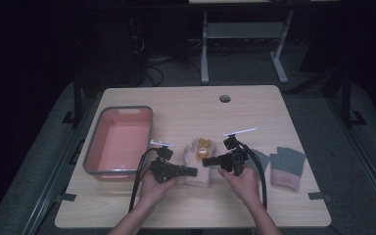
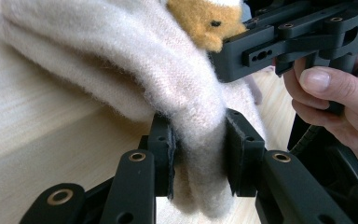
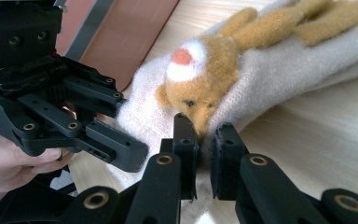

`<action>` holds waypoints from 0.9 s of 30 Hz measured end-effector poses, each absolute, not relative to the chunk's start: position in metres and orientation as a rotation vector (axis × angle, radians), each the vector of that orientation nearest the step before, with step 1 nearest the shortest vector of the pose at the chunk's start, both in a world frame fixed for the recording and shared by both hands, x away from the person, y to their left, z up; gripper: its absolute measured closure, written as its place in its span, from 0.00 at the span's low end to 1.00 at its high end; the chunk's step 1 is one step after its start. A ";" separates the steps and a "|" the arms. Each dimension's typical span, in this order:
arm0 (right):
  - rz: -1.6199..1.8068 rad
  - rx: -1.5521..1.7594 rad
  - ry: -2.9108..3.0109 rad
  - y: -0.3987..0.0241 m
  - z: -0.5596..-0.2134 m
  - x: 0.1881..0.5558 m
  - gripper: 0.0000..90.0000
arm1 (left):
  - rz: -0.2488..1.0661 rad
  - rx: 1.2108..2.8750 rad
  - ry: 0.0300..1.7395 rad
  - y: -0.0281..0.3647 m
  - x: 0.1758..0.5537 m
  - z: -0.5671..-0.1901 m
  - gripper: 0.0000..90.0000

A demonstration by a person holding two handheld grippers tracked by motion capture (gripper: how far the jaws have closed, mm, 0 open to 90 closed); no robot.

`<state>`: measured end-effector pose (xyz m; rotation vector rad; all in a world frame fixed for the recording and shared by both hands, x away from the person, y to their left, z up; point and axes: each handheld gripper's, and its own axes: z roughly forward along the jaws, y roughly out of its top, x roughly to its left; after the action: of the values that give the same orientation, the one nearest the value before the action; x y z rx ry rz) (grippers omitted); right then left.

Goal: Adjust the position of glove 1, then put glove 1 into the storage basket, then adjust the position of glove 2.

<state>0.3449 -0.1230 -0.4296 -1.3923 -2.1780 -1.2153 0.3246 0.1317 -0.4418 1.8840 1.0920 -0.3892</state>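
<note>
A cream knitted glove (image 1: 197,169) with an orange plush animal (image 1: 204,148) on its back lies at the middle of the table. My left gripper (image 1: 192,172) comes in from the left and is shut on a thick fold of the cream glove (image 2: 186,93). From the right, my right gripper (image 1: 208,161) is shut on the glove's edge just below the plush animal's face (image 3: 198,88). Cream wool sits pinched between the right gripper's black pads (image 3: 184,140). In the left gripper view the other gripper (image 2: 293,42) and a hand show at the upper right.
A pink bin with a grey rim (image 1: 119,141) stands at the left of the table. Two grey gloves with pink cuffs (image 1: 287,166) lie at the right. A round cable hole (image 1: 224,98) sits near the far edge. Table legs and cables stand beyond the table.
</note>
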 end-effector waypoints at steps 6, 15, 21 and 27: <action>-1.224 -1.381 -2.180 -0.121 -0.420 0.346 0.92 | -0.381 1.871 1.085 0.135 0.325 -0.433 0.75; -1.228 -1.374 -2.193 -0.121 -0.411 0.347 0.92 | -0.401 1.860 1.077 0.135 0.327 -0.424 0.75; -1.233 -1.372 -2.204 -0.123 -0.399 0.349 0.92 | -0.383 1.868 1.059 0.133 0.331 -0.411 0.75; -1.259 -1.369 -2.194 -0.123 -0.390 0.351 0.92 | -0.371 1.871 1.048 0.134 0.332 -0.401 0.75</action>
<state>0.3508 -0.1235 -0.3897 -1.3688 -2.1943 -1.2591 0.3320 0.1338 -0.4008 1.8708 1.0482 -0.3705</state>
